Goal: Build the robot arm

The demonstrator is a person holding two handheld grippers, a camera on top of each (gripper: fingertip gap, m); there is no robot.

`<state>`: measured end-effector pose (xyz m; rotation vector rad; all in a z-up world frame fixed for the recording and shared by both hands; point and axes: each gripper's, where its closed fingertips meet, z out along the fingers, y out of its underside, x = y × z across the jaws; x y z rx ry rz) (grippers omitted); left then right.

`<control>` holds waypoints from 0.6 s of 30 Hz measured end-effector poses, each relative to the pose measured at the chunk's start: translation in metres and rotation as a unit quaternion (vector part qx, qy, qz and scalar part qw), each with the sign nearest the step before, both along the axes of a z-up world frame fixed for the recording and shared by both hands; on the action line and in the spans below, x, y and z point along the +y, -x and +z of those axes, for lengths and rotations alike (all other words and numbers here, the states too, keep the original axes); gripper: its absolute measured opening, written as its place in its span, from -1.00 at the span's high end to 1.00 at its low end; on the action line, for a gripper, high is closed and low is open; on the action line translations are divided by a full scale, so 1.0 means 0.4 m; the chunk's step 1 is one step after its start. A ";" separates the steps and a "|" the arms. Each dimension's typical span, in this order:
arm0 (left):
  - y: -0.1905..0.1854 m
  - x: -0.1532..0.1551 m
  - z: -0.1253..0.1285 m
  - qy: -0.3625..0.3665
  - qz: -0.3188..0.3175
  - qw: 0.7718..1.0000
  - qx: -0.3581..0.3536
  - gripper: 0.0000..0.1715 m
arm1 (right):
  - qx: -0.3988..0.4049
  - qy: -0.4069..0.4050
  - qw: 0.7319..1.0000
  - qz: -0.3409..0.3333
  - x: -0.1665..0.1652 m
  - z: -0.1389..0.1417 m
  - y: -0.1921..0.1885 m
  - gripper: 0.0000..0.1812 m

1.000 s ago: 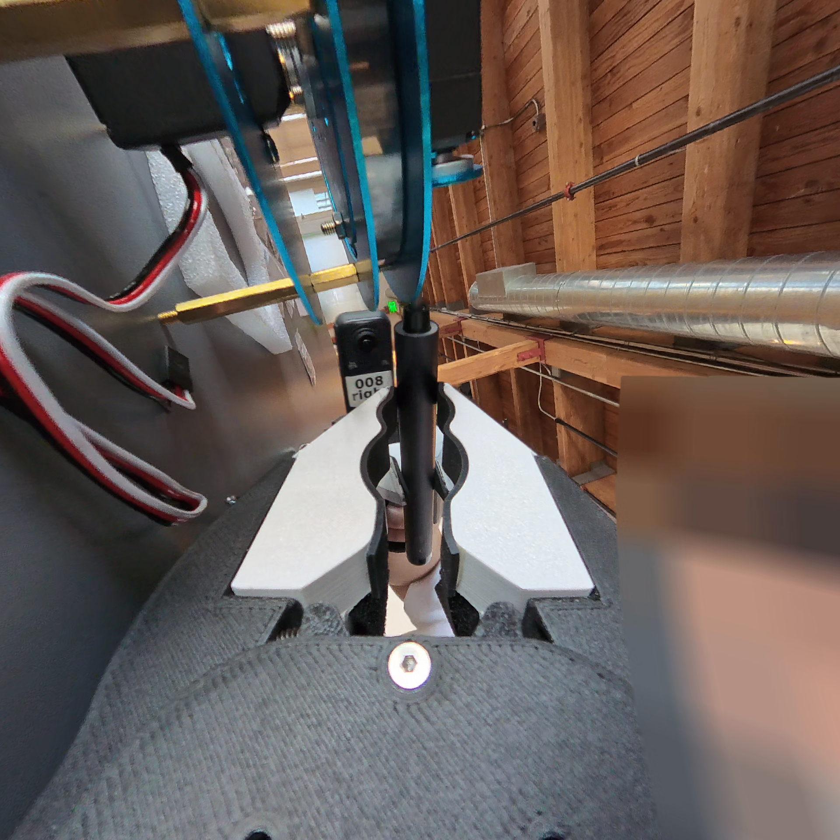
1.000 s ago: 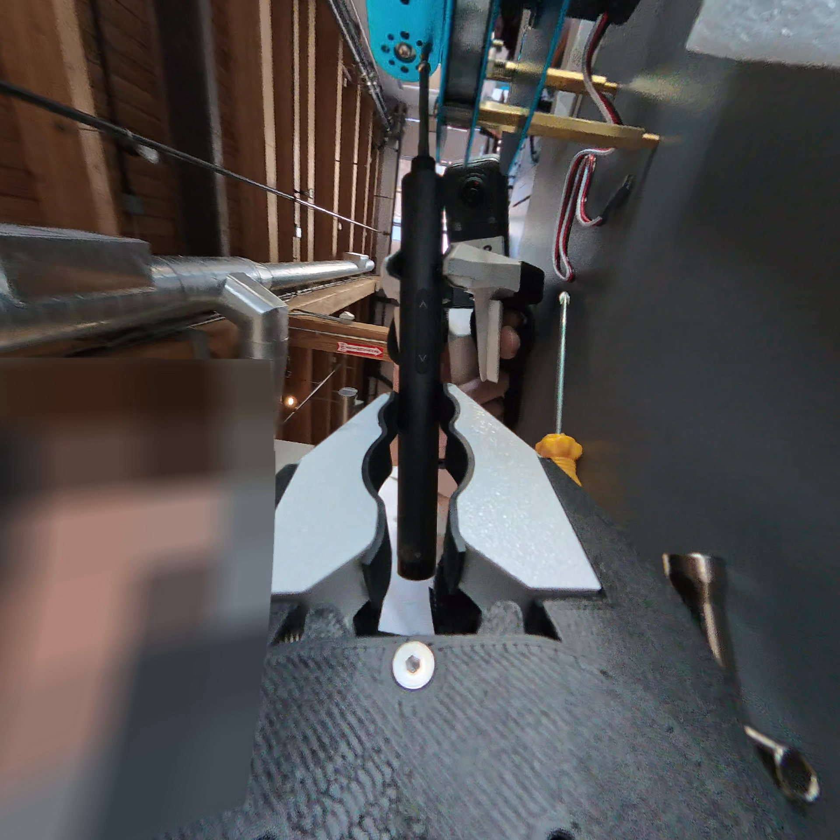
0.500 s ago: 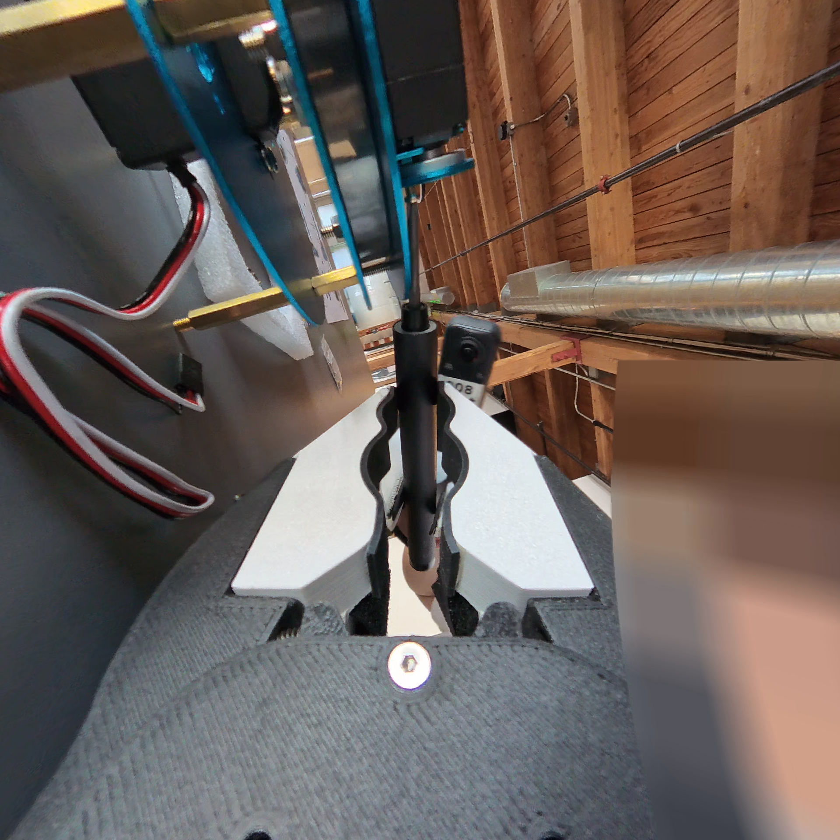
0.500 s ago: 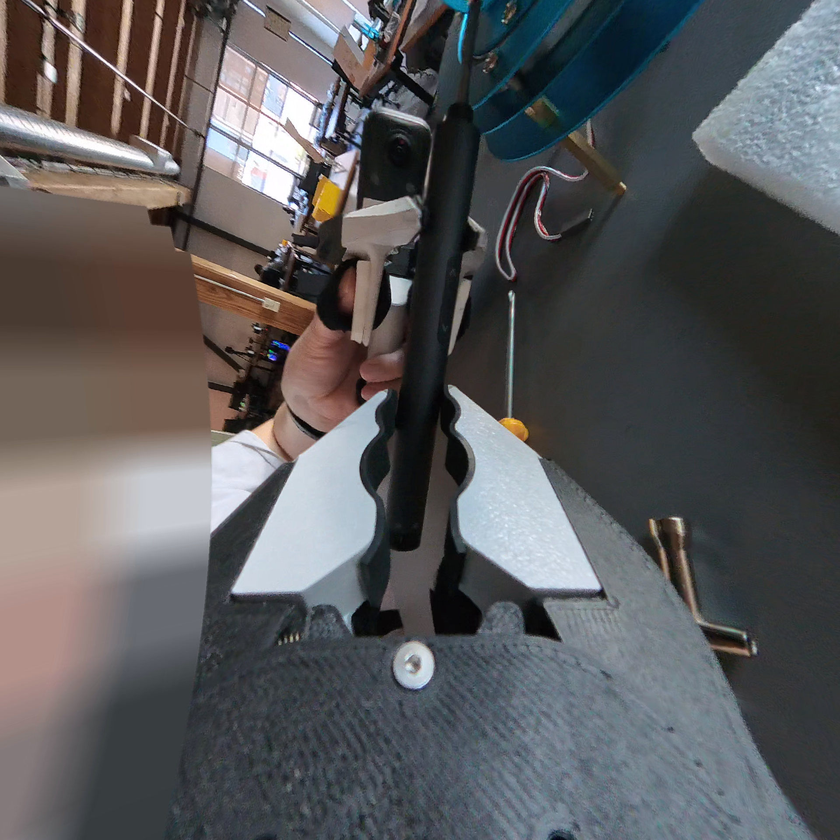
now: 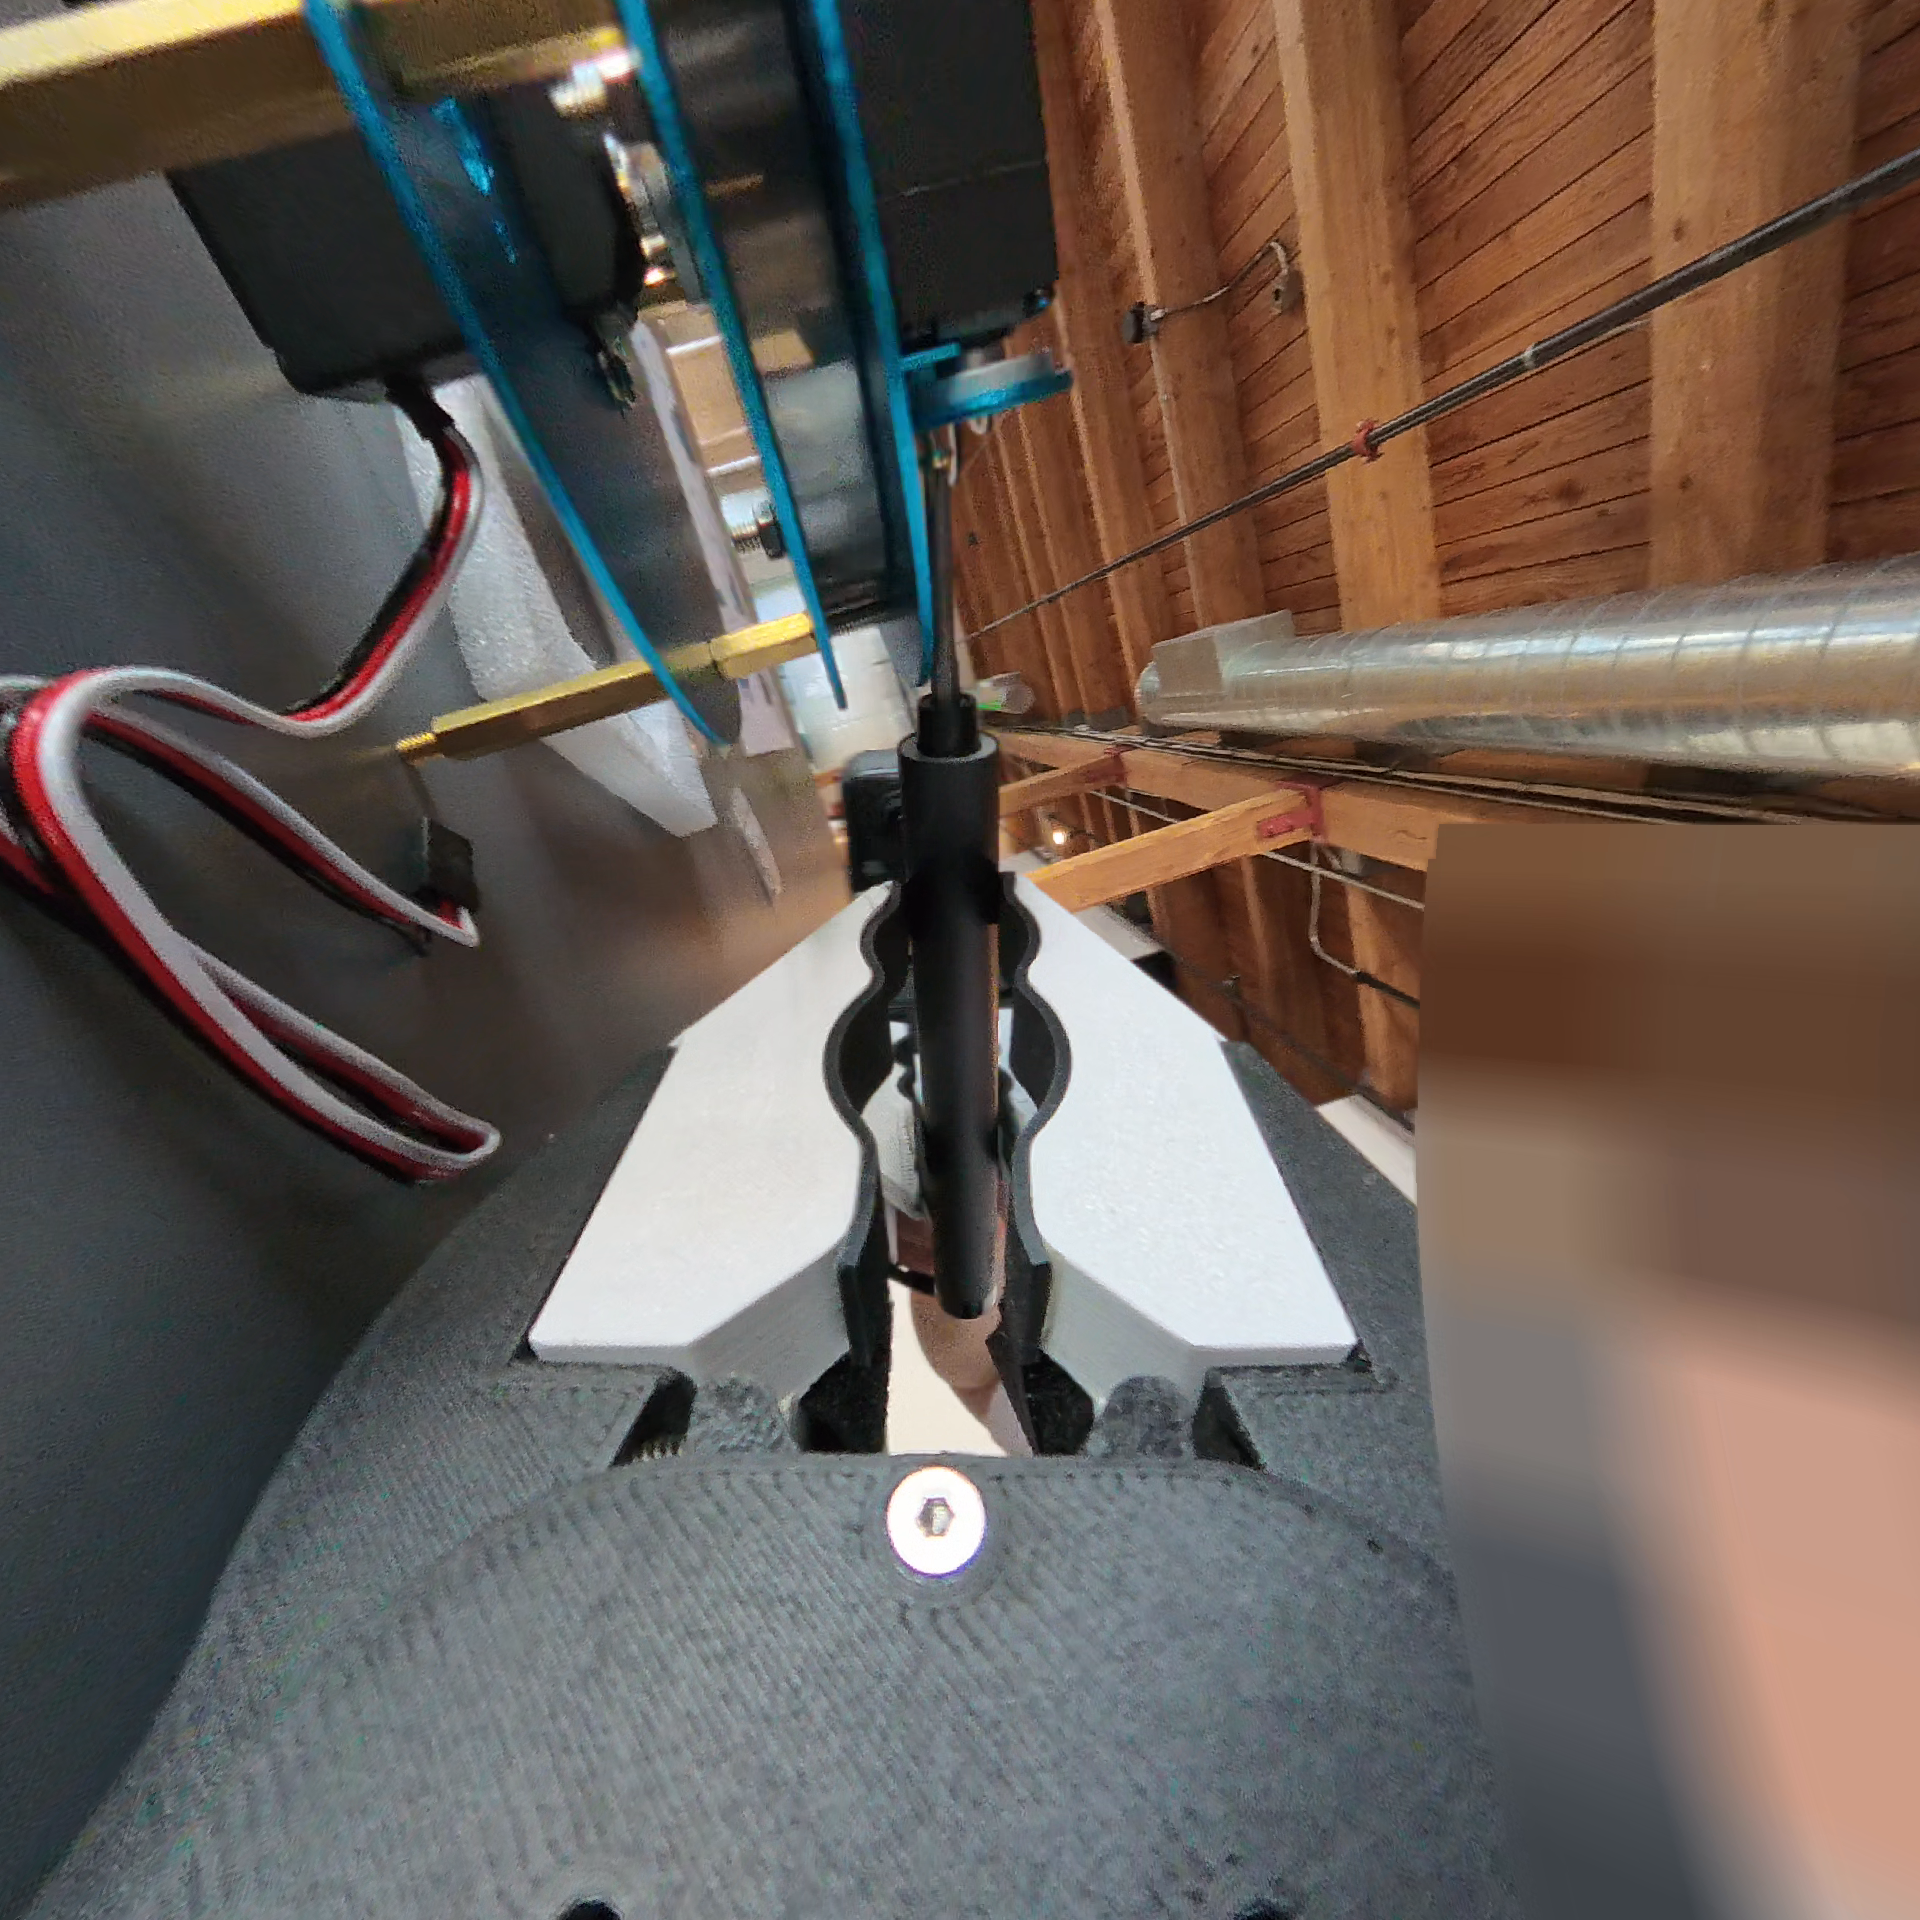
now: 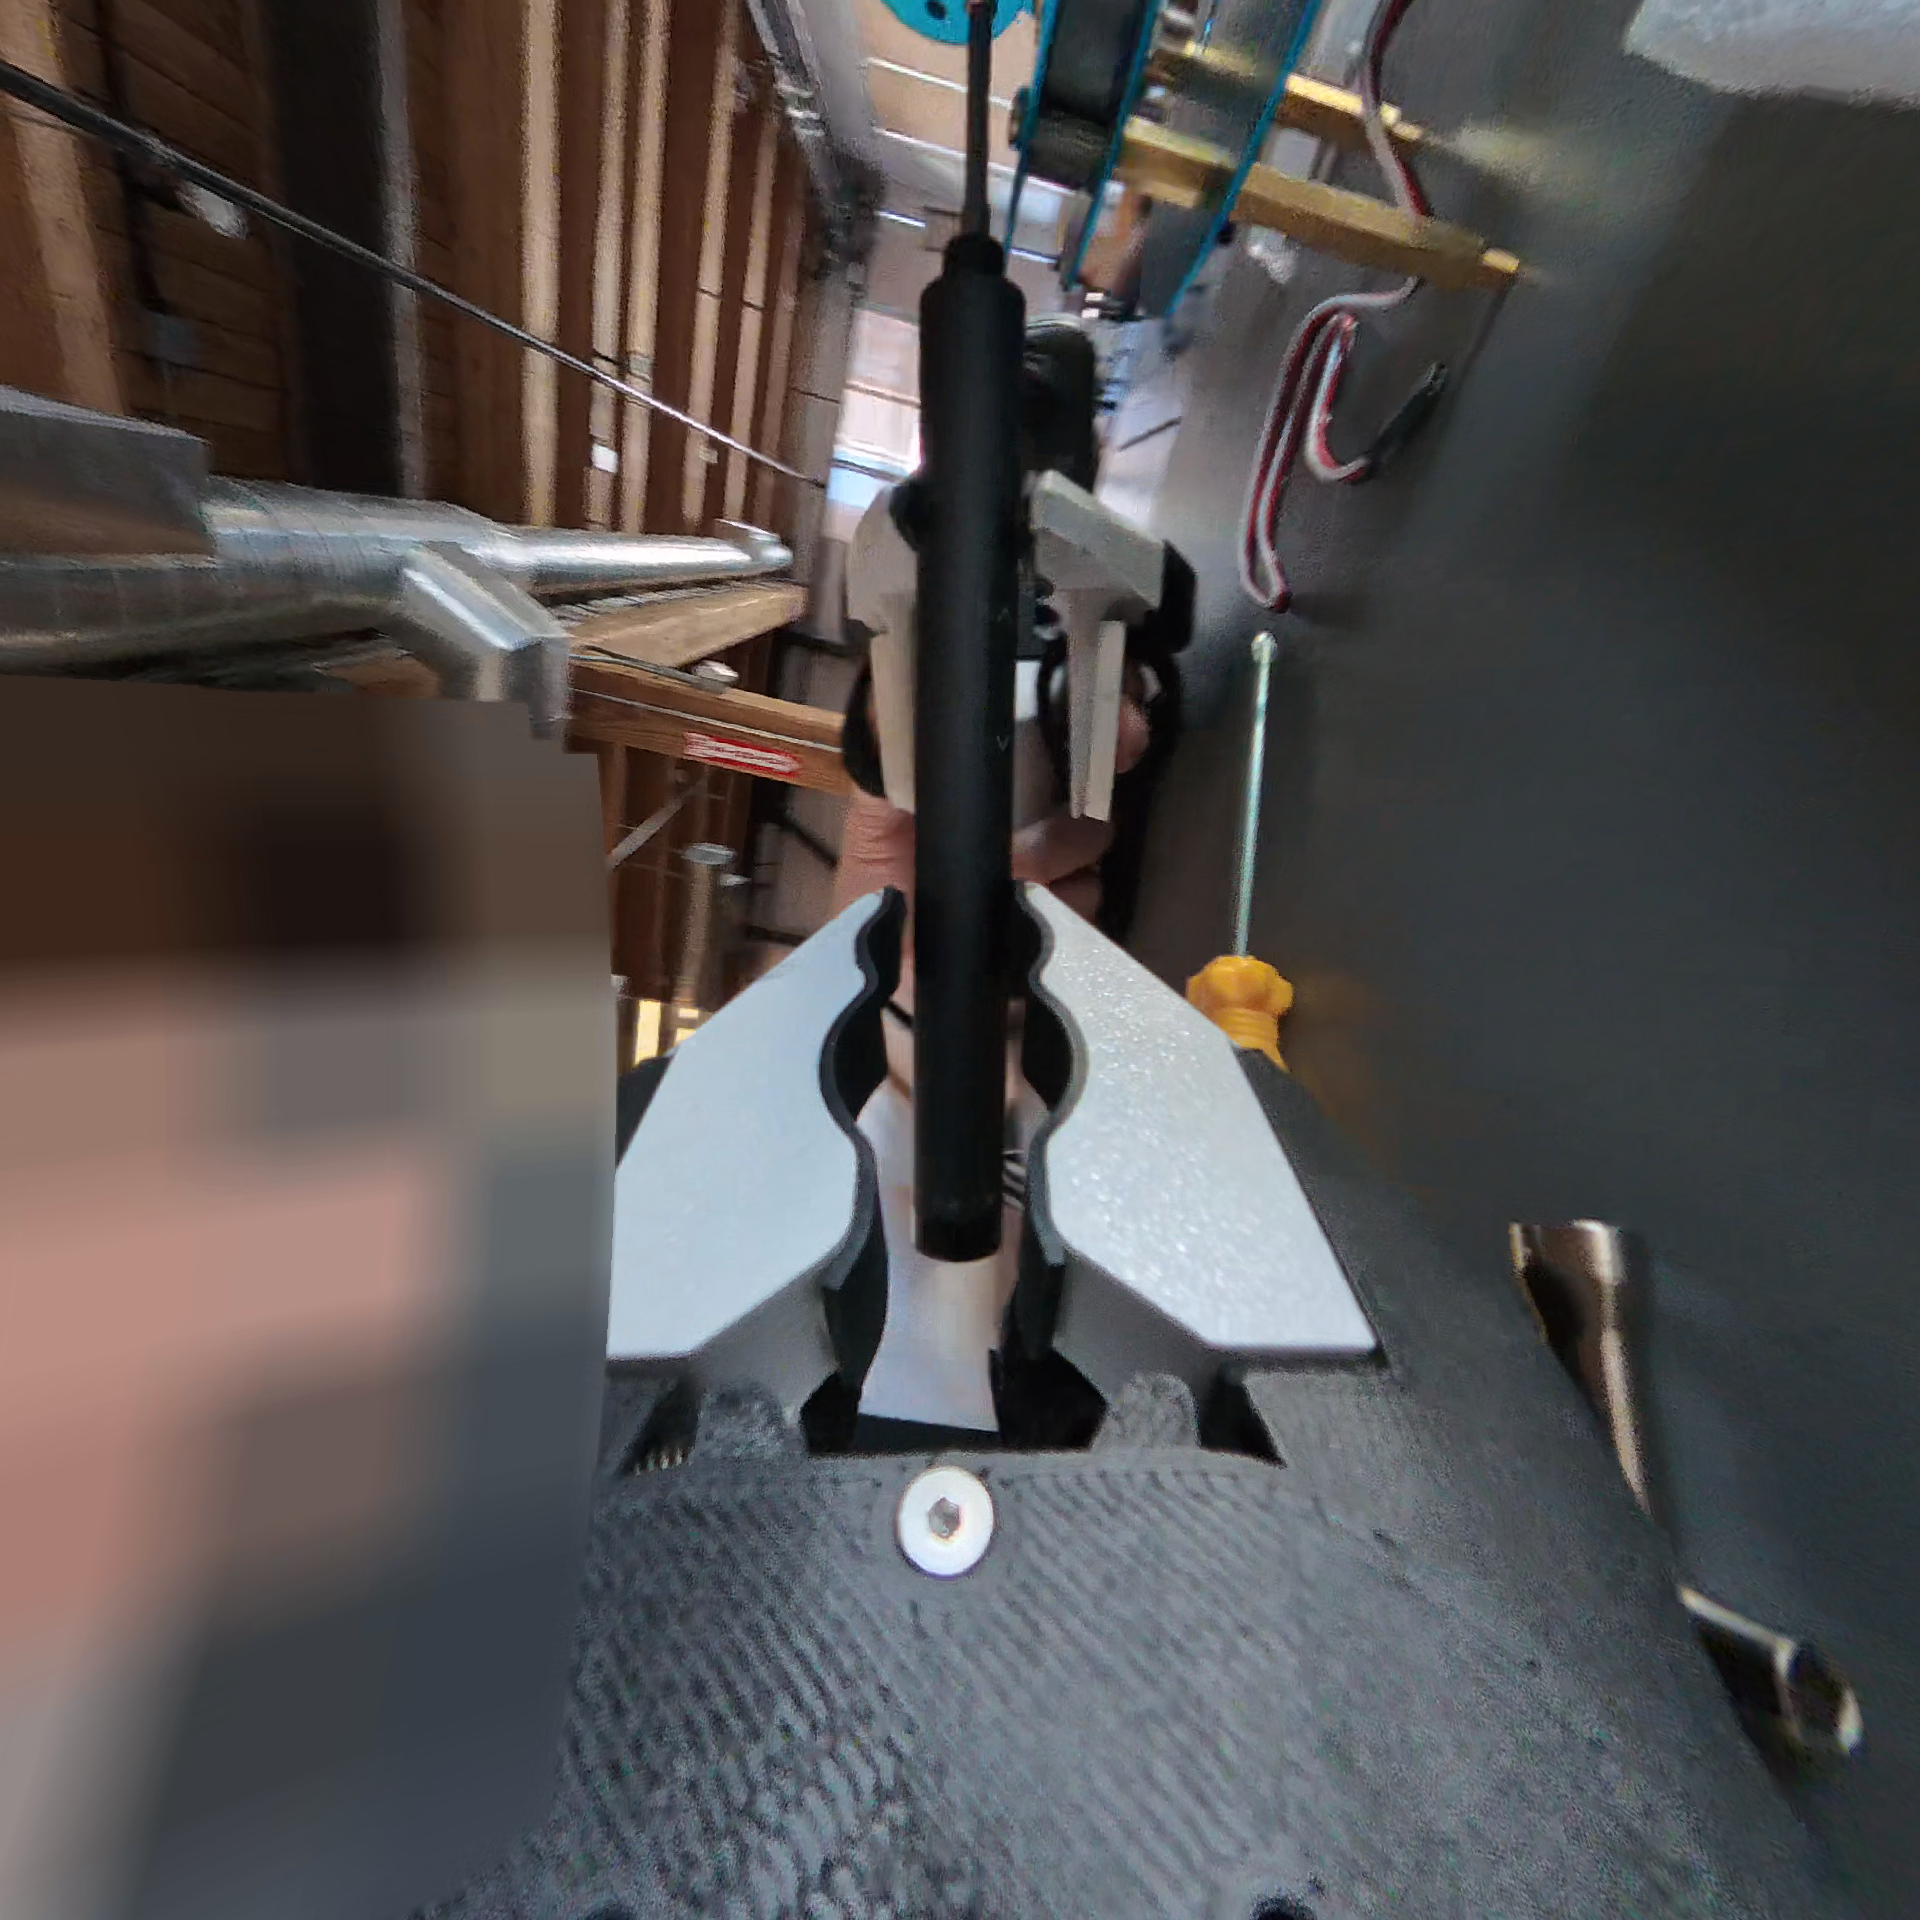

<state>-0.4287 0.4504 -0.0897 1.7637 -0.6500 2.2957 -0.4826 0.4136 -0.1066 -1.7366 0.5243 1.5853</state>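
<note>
Each handheld gripper, left [image 5: 951, 914] and right [image 6: 956, 930], has white wedge-shaped fingers [image 5: 727, 1174] with black wavy pads, a dark grey textured printed body [image 5: 831, 1714], and a silver hex screw [image 5: 935, 1520].

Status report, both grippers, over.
Left gripper shut on black driver. Right gripper shut on black screwdriver. Bits at blue servo assembly. Nothing between.

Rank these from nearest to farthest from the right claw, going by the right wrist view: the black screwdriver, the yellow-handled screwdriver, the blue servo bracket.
1. Black screwdriver: clamped in the right claw, pointing away from it.
2. Yellow-handled screwdriver: lying on the dark mat, just right of the fingers.
3. Blue servo bracket: far ahead, where the black screwdriver's bit ends.
</note>
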 end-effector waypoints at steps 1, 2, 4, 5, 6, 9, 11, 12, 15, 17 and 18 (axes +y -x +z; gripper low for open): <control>0.000 0.000 -0.002 -0.007 0.003 1.000 0.003 0.83 | -0.038 0.003 0.999 -0.005 -0.001 -0.004 -0.002 0.73; 0.000 0.001 -0.003 -0.008 0.005 1.000 0.004 0.83 | -0.082 0.008 0.997 -0.012 -0.002 -0.010 -0.005 0.66; -0.001 0.002 -0.007 -0.006 0.006 1.000 0.009 0.83 | -0.153 0.006 0.988 -0.012 -0.010 -0.007 -0.003 0.64; -0.001 0.001 -0.006 -0.005 0.006 1.000 0.008 0.83 | -0.177 0.008 0.984 -0.009 -0.013 -0.008 -0.001 0.63; 0.000 0.001 -0.004 -0.003 0.007 1.000 0.006 0.83 | -0.198 0.012 0.980 -0.006 -0.016 -0.011 -0.001 0.67; 0.001 0.003 -0.002 -0.002 0.012 1.000 0.007 0.83 | -0.204 0.023 0.979 -0.001 -0.015 -0.019 -0.005 0.82; 0.002 0.009 0.001 0.005 0.020 1.000 0.003 0.83 | -0.137 0.025 0.990 -0.004 -0.011 -0.008 -0.003 0.83; 0.003 0.012 0.003 0.007 0.024 1.000 0.001 0.83 | -0.098 0.026 0.995 -0.006 -0.009 -0.004 -0.004 0.83; 0.002 0.015 0.003 0.017 0.021 1.000 -0.001 0.83 | -0.031 0.021 0.999 -0.006 -0.006 -0.001 -0.006 0.83; 0.004 0.017 0.006 0.029 0.022 0.999 -0.007 0.83 | -0.003 0.011 1.000 -0.008 -0.006 0.007 -0.003 0.83; 0.005 0.018 0.007 0.030 0.022 0.999 -0.009 0.82 | 0.008 0.007 1.000 -0.008 -0.005 0.010 -0.001 0.83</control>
